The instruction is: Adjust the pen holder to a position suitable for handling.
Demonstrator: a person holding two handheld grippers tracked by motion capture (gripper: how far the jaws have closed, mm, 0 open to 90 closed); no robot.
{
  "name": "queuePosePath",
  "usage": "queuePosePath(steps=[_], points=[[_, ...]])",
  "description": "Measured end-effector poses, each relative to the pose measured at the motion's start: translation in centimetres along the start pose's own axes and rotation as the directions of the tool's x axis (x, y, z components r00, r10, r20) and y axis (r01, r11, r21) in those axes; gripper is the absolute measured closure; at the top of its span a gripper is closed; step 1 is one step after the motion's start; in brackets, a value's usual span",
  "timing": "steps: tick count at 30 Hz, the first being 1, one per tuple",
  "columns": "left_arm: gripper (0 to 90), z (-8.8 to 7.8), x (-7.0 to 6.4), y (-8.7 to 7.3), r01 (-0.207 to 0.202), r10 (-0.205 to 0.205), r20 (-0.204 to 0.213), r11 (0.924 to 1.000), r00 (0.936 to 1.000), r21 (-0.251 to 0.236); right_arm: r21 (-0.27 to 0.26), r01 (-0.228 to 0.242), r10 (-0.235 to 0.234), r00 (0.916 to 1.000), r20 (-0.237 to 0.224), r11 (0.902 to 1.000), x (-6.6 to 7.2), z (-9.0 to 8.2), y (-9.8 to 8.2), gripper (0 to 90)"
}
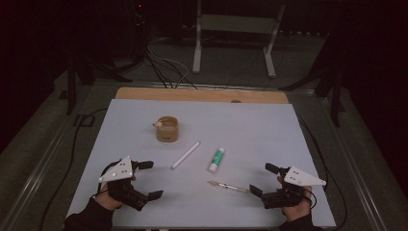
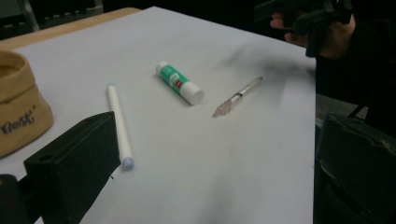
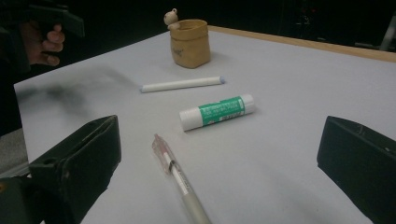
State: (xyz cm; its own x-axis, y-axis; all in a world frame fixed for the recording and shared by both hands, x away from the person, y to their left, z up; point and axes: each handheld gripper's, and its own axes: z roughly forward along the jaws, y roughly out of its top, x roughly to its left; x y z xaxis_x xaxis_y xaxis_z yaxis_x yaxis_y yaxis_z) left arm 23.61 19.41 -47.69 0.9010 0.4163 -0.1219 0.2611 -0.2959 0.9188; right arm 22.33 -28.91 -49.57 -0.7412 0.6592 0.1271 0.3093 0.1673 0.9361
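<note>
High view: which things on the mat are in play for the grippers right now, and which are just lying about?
In play, judged by nearness:
- clear pen, closest to the open right gripper
- white pen, nearest the open left gripper

Lying about:
- glue stick, between the two pens
- tan cup, farther back on the mat

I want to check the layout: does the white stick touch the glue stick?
Apart. In the high view, bare table lies between the white stick and the glue stick; the right gripper view shows the same gap.
</note>
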Motion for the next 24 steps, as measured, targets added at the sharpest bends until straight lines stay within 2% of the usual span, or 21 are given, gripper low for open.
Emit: queuePosePath(steps=[3, 6, 9, 15, 24], points=[[0.3, 0.0, 0.3, 0.6, 0.0, 0.0, 0.006, 1.0, 1.0, -0.009, -0.002, 0.0, 0.0, 1.0, 0.001, 1.0, 0.0, 0.0, 0.0, 0.0], [0.3, 0.0, 0.9, 1.0, 0.021, -0.02, 0.01, 0.9995, 0.9997, -0.026, -0.003, 0.0, 0.0, 1.0, 0.0, 1.0, -0.1, 0.0, 0.0, 0.0], [0.4, 0.1, 1.2, 1.3, 0.016, -0.016, -0.003, 0.9997, 0.9999, -0.018, -0.004, 0.0, 0.0, 1.0, -0.001, 1.0, 0.0, -0.1, 0.1, 0.0], [0.4, 0.2, 1.9, 2.2, 0.029, -0.029, -0.007, 0.999, 0.9996, -0.036, -0.004, -0.001, 0.001, 1.0, -0.002, 1.0, 0.0, 0.0, 0.1, 0.0], [0.4, 0.5, 3.1, 3.3, 0.043, -0.045, -0.038, 0.9976, 0.9983, -0.054, -0.003, 0.0, 0.0, 1.0, -0.004, 1.0, 0.0, 0.0, 0.1, 0.0]])
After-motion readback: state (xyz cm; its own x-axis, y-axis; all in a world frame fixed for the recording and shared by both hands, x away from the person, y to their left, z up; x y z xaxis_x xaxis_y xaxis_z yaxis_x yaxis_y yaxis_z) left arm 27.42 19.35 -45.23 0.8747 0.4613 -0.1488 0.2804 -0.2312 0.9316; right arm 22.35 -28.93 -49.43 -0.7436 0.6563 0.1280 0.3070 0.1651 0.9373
